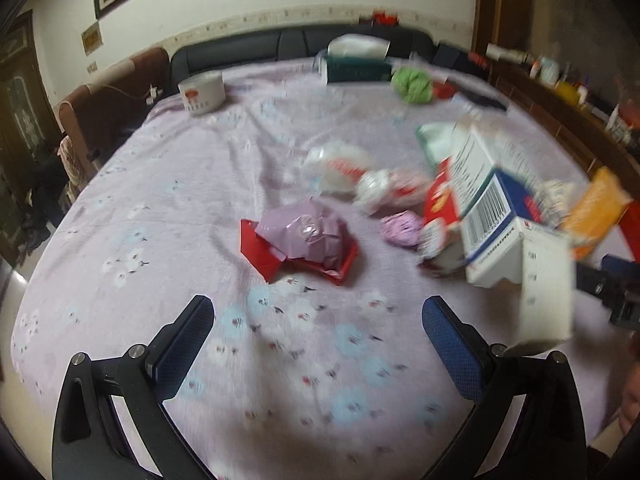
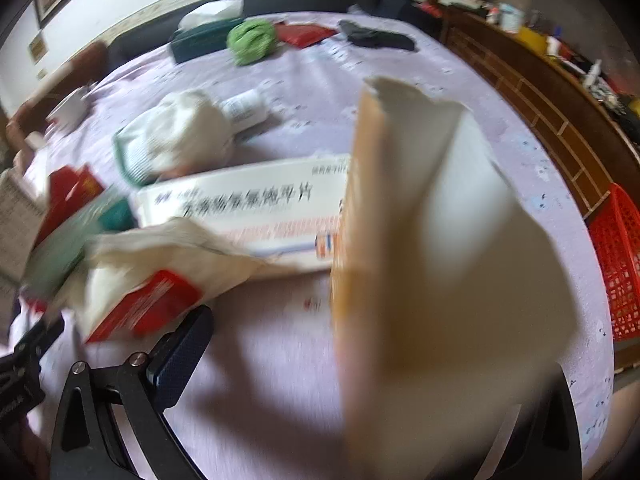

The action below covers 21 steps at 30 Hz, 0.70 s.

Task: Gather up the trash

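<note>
Wrapper (image 1: 308, 236) lies ahead, centred between left tool's (image 1: 318, 344) spread, empty jaws. Right tool (image 2: 360, 360) released too; a carton (image 2: 440, 260) crowds it.

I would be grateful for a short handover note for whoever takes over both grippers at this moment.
Left gripper: open, empty, over bare floral sheet.
Right gripper: opened wide; an orange-and-white carton stands blurred between its fingers, hiding the right finger. Whether it is gripped cannot be told.
Trash: crumpled pink wrapper on red packet ahead of the left gripper; boxes and white wrappers piled to its right; long white medicine box behind the carton.
Red basket sits at the bed's right edge.
Done: nothing visibly binned. Left: nearly all pieces.
</note>
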### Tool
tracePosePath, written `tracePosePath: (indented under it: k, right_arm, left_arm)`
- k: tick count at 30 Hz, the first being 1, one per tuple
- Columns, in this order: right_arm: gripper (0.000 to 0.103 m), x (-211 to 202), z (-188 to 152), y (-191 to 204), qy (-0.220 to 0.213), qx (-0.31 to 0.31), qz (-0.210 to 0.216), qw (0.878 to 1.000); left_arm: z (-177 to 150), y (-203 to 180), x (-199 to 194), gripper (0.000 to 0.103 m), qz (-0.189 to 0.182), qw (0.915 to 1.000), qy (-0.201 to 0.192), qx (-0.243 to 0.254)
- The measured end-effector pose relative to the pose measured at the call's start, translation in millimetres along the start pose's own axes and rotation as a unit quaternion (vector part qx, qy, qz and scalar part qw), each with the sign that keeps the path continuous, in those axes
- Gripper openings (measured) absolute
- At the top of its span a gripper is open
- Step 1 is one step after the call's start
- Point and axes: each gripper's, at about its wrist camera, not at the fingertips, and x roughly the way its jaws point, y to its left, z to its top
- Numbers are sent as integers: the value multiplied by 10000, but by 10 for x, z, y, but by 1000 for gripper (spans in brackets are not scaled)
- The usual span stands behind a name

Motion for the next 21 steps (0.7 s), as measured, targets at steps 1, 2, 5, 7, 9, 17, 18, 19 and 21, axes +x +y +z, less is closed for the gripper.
tracePosePath:
  k: [1,2,5,7,9,17,18,19,21]
  right_arm:
    - [103,-83,-43,-21,-64,24,167,9998]
    - [103,-183,-95,-34,-156,-15,309,9994]
    - [103,-415,-248,-10,-442,-263,384,9979]
    - [103,-609,-374,-46,-661,-326,533,9959]
    - [102,-793,-452,-70,-928,-384,546,9934]
    - [96,-1373,-928,-258,-2144,-318,293,9758]
    - [95,-1407,-972,-270,-2260,-305,182,9735]
    - [95,-1434,-1022,-285,-2355,-294,65,9714]
    - [86,-1441,-1087,-333,-2448,-221,-141,9692]
  left_arm:
    - [-27,-7,-101,103,-68,9999,-148,-40]
    - [-48,-23,-201,103,-138,9995,-283,-45]
    - [-129,-92,-495,103,-297,9971,-703,-43]
    - [-163,-204,-644,103,-359,9948,-952,-15]
    - [-252,-298,-783,103,-366,9921,-1202,19]
    - [-540,-672,-952,103,51,9834,-1718,583]
    - [-528,-677,-939,103,17,9834,-1723,574]
    - [-530,-673,-933,103,-3,9833,-1736,553]
    - [-506,-669,-906,103,-9,9832,-1752,521]
